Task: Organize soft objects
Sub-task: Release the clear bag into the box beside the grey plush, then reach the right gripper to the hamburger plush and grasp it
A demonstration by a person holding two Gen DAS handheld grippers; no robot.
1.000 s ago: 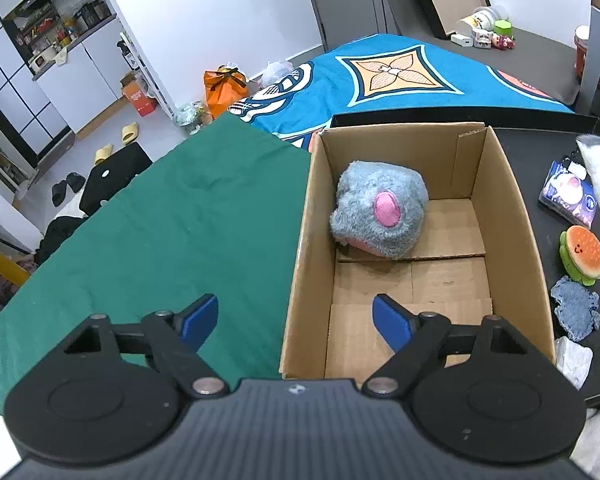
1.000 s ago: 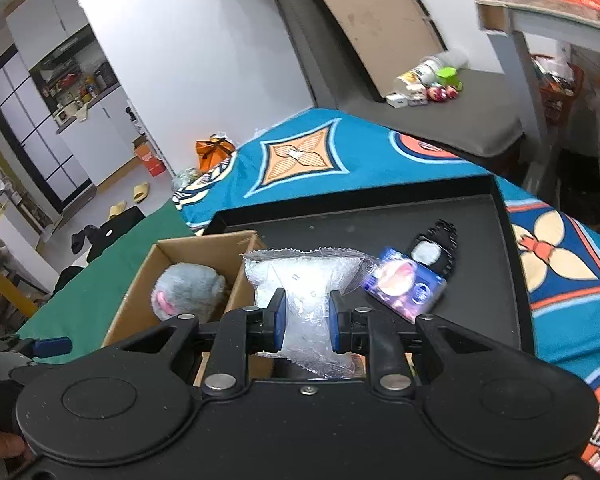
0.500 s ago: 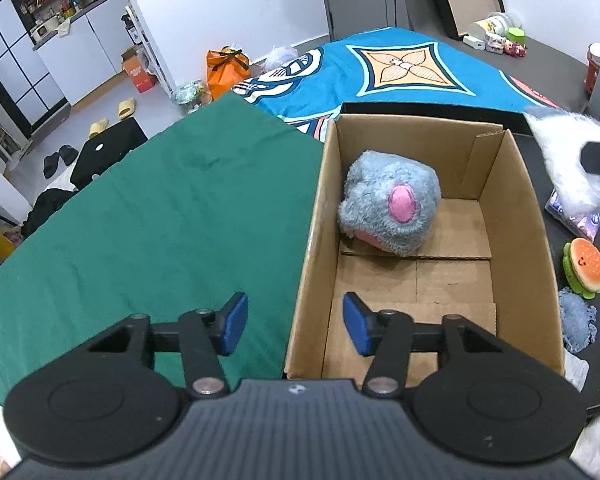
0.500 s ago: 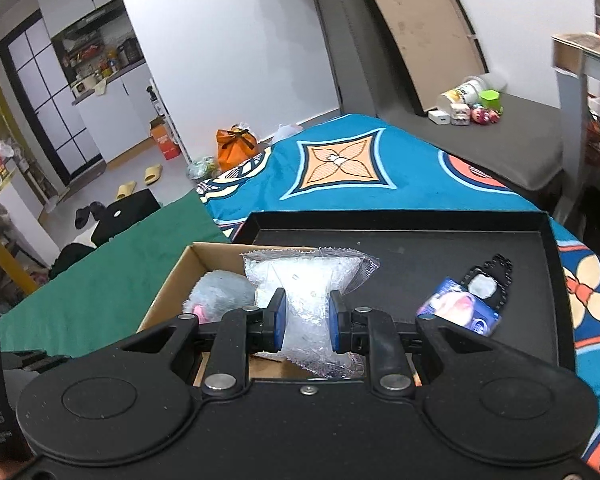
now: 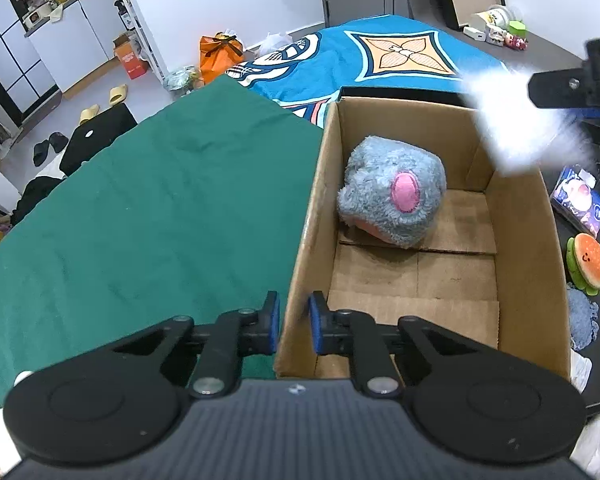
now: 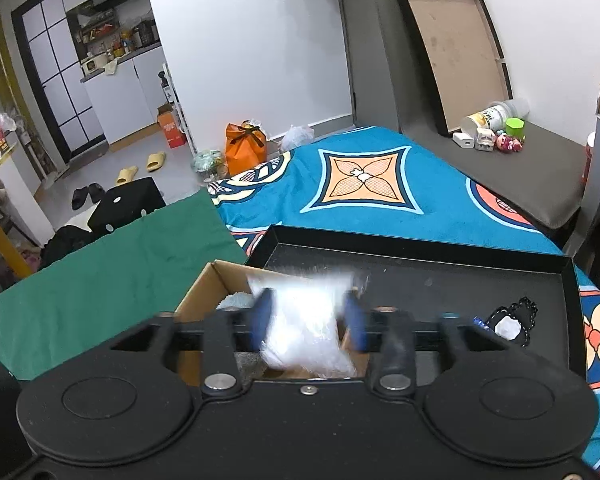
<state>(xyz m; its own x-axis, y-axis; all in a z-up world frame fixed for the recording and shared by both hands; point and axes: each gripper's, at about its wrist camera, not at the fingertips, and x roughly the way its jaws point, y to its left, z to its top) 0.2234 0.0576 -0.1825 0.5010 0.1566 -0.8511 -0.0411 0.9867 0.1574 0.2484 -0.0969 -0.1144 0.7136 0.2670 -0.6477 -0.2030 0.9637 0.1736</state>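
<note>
Green cloth (image 5: 140,208) covers the wide surface on the left, its far edge meeting a blue patterned blanket (image 5: 384,56) that runs back toward the wall. Against the cloth's right edge stands an open cardboard box (image 5: 528,248), and beyond the box's right wall lies a black tray (image 6: 440,280) with a raised rim. Inside the box, a grey plush toy (image 5: 392,192) with a pink patch sits in the far half against the left wall, leaving the whole near half of the floor bare, as well as a strip along the right wall. On the tray, just beside the box's right wall, lie a tissue pack (image 5: 578,204), a burger-shaped toy (image 5: 588,262) and a bluish cloth piece (image 5: 582,322), set near one another in a row; the far part of the tray is open. The left gripper (image 5: 294,322) sits low at the box's near left corner, one finger outside the left wall and one inside, narrowly parted; whether the pads touch the cardboard I cannot tell. The right gripper (image 6: 308,322) hangs above the box's far right corner with its fingers spread apart, and the clear plastic bag (image 6: 304,328), blurred, lies between them, apparently loose from the pads, over the box opening.
</note>
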